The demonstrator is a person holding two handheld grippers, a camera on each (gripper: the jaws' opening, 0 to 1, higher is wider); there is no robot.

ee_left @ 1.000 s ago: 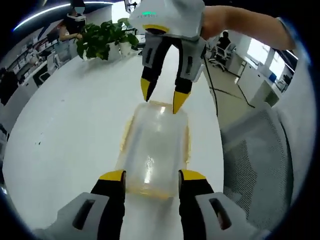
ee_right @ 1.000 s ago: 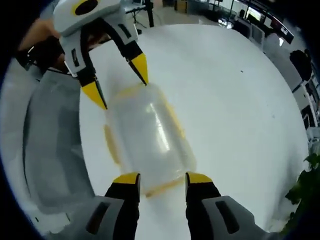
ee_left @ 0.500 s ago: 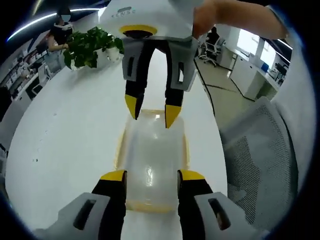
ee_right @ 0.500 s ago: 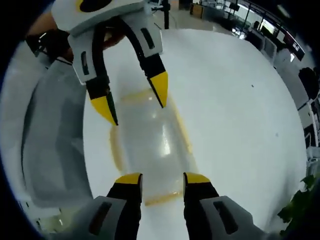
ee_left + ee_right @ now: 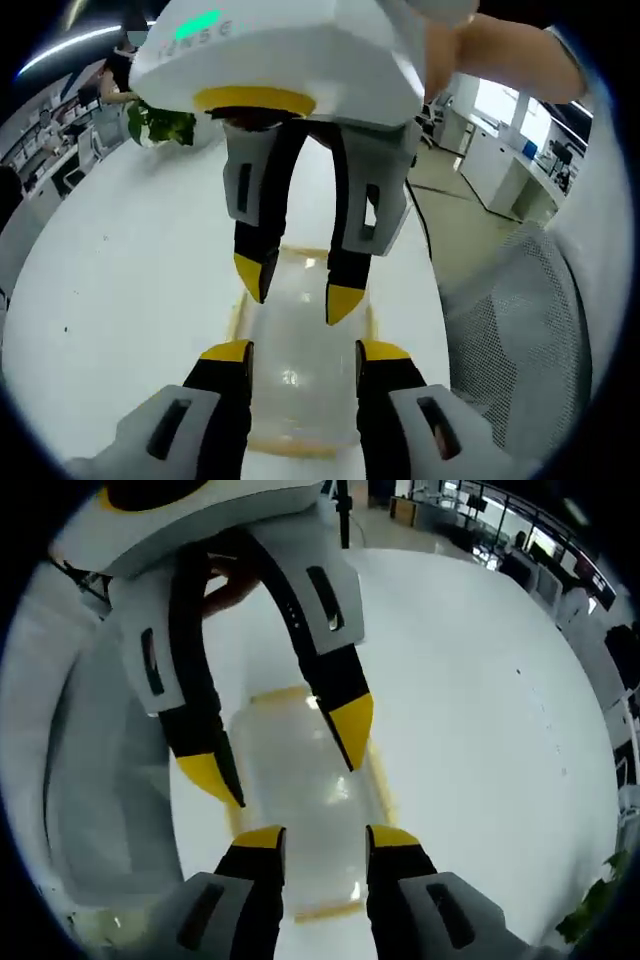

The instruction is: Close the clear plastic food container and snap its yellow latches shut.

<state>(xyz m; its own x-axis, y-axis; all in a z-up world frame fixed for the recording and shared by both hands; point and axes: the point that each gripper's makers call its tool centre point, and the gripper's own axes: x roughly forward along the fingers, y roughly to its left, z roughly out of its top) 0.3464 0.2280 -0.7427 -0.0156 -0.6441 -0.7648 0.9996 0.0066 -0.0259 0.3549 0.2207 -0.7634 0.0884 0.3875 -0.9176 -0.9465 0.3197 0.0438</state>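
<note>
We see both grippers poised nose to nose above one clear plastic food container (image 5: 300, 375) lying near the desk (image 5: 120, 290) edge beside a mesh chair (image 5: 520, 340): the left gripper (image 5: 297, 352) rises from below with jaws parted and nothing between them, while the right gripper (image 5: 297, 288), held by a bare forearm (image 5: 500, 50), points down over the lid, jaws likewise apart. Yellow latches (image 5: 380, 780) run along the container's rim; one potted plant (image 5: 160, 122) stands at the far side.

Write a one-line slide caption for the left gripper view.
Left gripper and right gripper, both open, face each other above the clear food container on the white table.
</note>
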